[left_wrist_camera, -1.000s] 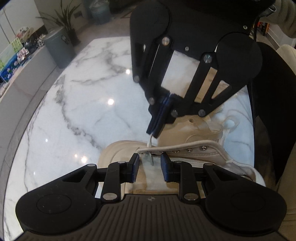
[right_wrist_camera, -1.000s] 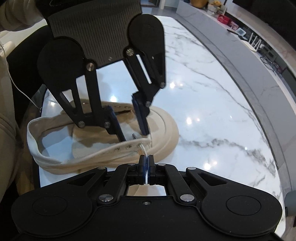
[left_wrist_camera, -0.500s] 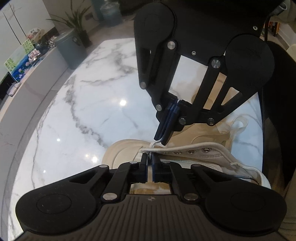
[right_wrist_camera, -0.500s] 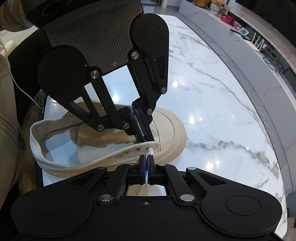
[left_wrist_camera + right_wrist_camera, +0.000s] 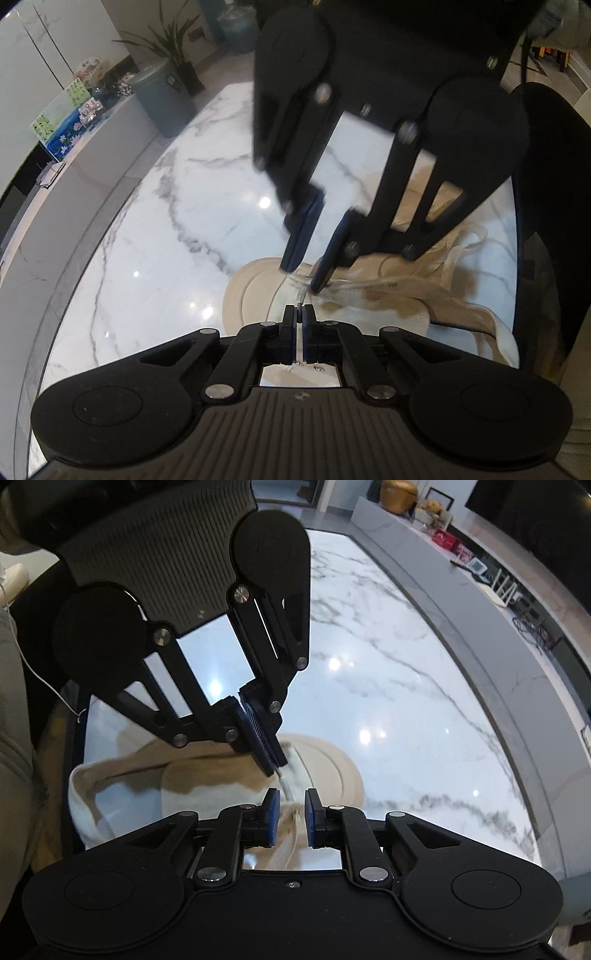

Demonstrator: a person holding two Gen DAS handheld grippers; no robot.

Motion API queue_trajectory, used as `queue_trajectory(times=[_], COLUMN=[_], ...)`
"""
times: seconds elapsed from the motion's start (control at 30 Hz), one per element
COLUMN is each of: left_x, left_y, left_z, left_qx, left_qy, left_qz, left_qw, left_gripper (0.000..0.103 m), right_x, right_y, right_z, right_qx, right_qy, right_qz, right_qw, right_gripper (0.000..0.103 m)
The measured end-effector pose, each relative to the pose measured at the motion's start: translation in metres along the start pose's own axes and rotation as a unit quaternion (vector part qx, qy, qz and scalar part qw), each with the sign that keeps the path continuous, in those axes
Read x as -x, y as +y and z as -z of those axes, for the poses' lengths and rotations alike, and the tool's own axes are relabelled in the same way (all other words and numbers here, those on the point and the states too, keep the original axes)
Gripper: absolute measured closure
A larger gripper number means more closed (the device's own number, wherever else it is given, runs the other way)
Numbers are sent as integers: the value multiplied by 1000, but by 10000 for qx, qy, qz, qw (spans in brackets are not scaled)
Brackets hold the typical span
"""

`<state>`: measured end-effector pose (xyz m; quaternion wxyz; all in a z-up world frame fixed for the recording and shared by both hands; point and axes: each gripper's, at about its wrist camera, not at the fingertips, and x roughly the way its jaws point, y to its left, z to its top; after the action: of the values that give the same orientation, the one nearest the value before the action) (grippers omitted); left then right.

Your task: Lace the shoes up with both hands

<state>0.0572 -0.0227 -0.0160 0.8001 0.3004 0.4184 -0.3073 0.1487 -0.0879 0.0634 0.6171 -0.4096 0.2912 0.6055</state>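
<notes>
A beige canvas shoe (image 5: 251, 295) lies on the white marble table (image 5: 177, 229), toe pointing away from me; it also shows in the right wrist view (image 5: 332, 764). My left gripper (image 5: 299, 314) is shut on the white lace (image 5: 300, 295) near the front eyelets. In the right wrist view the left gripper (image 5: 279, 766) grips the lace tip (image 5: 285, 784). My right gripper (image 5: 290, 814) is open, its jaws on either side of the lace, just above the shoe. In the left wrist view the right gripper (image 5: 304, 277) hangs open over the eyelets.
A dark chair back (image 5: 546, 206) stands at the table's right edge. A grey bin (image 5: 162, 99) and a potted plant (image 5: 162, 44) stand on the floor beyond the table. A grey counter (image 5: 480, 602) with small items runs along the far side.
The left gripper closed on the lace beside the front eyelets. The right gripper, shut on the lace before, has opened and let it go.
</notes>
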Motion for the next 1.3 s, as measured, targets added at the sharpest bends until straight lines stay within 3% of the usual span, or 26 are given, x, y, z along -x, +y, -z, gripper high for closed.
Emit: queue_trajectory(times=[0.2,0.27,0.4,0.53,0.77,1.3], left_x=[5,7,10,22,28,28], left_y=[0,0,-1,-6,-9,-25], left_z=[2,3,5,9,17,21], left_qx=[111,196,370,800,1387,1030], left_qy=[-27,-47,-86,-184,-121,129], left_qz=[-97,-137,-221,-271,-331,-268], left_qw=[9999,9997,9990,9963,9897,9942], left_gripper=[101,101,100,84,84,84], right_x=[-17,-17,-14,-14,-4,86], right_y=[7,11,10,12,11,19], right_z=[-10,-13,-16,-17,-20,-41], right_qx=[183,237,109,91,-226,-555], right_qy=[103,94,108,131,-71,-708], right_qz=[-69,-8,49,207,588,1008], right_qw=[9998,9997,9999,9997,9980,9908], right_gripper=[92,99,101,101,102,103])
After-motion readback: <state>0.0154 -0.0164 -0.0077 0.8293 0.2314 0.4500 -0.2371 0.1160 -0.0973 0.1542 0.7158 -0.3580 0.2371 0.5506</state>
